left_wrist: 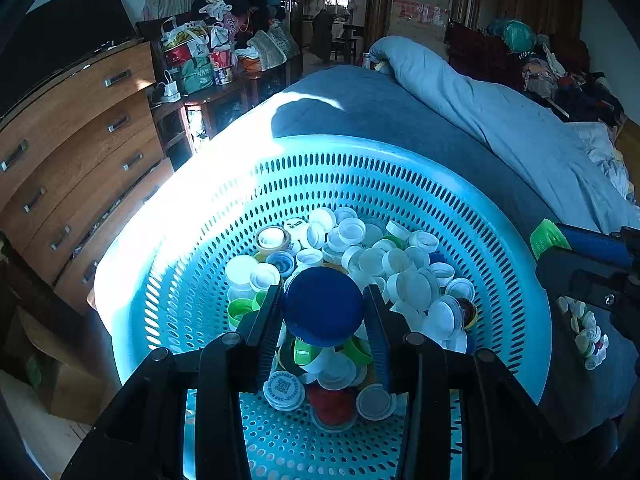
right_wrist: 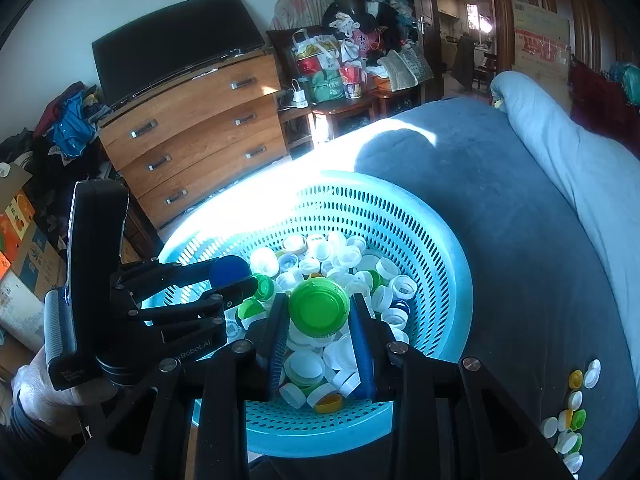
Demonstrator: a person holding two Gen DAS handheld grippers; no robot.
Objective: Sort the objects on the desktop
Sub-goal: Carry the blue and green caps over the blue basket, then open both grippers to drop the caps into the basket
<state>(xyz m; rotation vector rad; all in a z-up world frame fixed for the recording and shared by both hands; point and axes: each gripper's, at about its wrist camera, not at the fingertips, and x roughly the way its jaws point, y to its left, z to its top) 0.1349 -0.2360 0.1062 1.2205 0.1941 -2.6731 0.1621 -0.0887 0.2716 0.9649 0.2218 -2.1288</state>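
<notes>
1. At far left stands a dresser (right_wrist: 192,128) with a dark screen (right_wrist: 172,60) on top; neither is part of the job.
2. The left gripper (left_wrist: 323,308) is clamped on a blue cap (left_wrist: 323,306), one finger on each side of its rim, held above the heap. In the right wrist view the same cap (right_wrist: 230,270) shows between the finger ends, over the left part of the basket.
3. The basket (left_wrist: 400,184), a perforated teal bowl, sits on the bed (right_wrist: 520,240) and holds a loose pile of caps (left_wrist: 400,272), mostly white with some green, blue and red.
4. The right gripper (right_wrist: 319,312) is closed on a green cap (right_wrist: 319,308), also lifted clear of the pile; from the left wrist it appears at the basket's right edge (left_wrist: 549,238).
5. Further right, a row of caps (right_wrist: 572,412) lies on the bed outside the basket, probably the sorted ones.
6. Risks, as a judgement: both caps are pinched only at smooth round rims, so a tilt or quick swing could let one slip back into the heap. The bed is soft, so a cap set down may roll or tip and mix the groups. The two tools are near each other over the basket and could collide if both move right together.
</notes>
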